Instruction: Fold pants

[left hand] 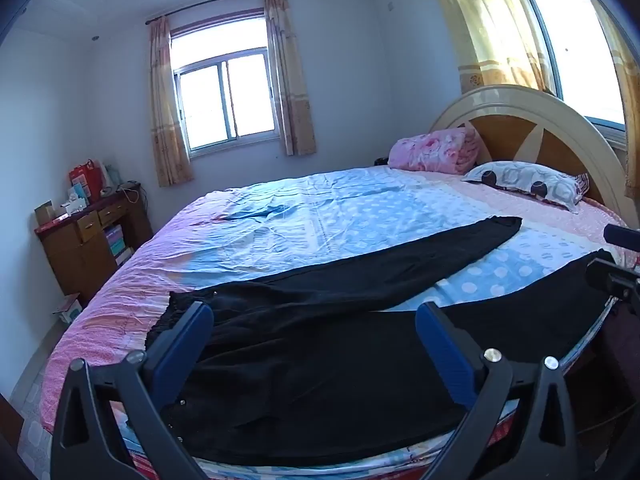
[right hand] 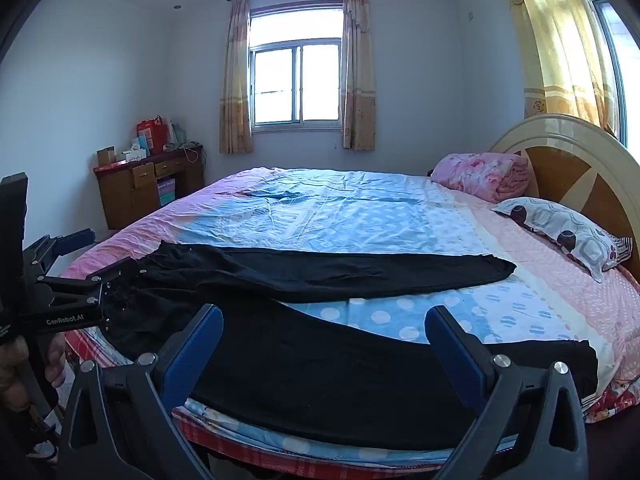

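Note:
Black pants (left hand: pixel 340 280) lie flat on the bed (left hand: pixel 320 208), waistband at the left and the two legs spread apart in a V toward the right. My left gripper (left hand: pixel 316 320) hovers open over the waist and upper legs, its blue pads wide apart with nothing pressed between them. In the right wrist view the pants (right hand: pixel 320 272) run across the near bed edge. My right gripper (right hand: pixel 326 320) is open above the near leg (right hand: pixel 340 380). The left gripper (right hand: pixel 96 256) shows at the far left by the waistband, with a hand (right hand: pixel 16 360) on its handle.
The bed sheet (right hand: pixel 340 208) is blue and pink with dots. A patterned pillow (right hand: pixel 560 232) and a folded pink blanket (right hand: pixel 484 176) lie by the round headboard (right hand: pixel 580 152). A wooden desk (right hand: pixel 148 188) with boxes stands in the far left corner.

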`<state>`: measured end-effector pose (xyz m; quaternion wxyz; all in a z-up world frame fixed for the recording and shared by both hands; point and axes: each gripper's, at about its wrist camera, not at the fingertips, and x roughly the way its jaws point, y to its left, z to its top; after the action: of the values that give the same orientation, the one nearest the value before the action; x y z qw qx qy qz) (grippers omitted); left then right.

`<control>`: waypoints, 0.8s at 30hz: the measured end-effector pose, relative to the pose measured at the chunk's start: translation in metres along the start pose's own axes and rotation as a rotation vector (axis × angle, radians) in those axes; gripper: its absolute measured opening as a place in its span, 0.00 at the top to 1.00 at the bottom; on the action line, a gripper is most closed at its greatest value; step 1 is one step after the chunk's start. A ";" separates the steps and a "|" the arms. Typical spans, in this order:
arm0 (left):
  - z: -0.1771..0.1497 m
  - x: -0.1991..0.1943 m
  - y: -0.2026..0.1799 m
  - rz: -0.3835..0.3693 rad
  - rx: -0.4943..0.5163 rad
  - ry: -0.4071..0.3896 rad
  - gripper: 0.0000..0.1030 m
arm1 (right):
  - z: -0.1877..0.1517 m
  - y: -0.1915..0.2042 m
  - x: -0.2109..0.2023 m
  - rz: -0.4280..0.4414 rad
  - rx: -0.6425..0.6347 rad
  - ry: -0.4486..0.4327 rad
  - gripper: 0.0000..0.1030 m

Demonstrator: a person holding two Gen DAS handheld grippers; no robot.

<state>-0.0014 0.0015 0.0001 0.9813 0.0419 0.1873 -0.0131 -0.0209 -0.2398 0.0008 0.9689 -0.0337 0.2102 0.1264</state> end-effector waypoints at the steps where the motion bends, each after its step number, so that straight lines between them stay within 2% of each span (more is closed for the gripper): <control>1: 0.000 -0.001 0.001 -0.007 -0.002 -0.001 0.00 | 0.000 0.000 0.000 0.000 -0.001 -0.001 0.01; 11: 0.000 0.001 0.013 0.004 0.030 0.009 0.00 | -0.013 -0.015 0.003 -0.002 0.007 0.013 0.01; 24: 0.004 0.002 0.000 0.015 0.026 0.015 0.00 | -0.013 -0.018 0.021 -0.034 0.023 0.065 0.01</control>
<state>0.0016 0.0013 0.0036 0.9794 0.0561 0.1940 -0.0080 -0.0031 -0.2542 -0.0197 0.9638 -0.0302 0.2425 0.1064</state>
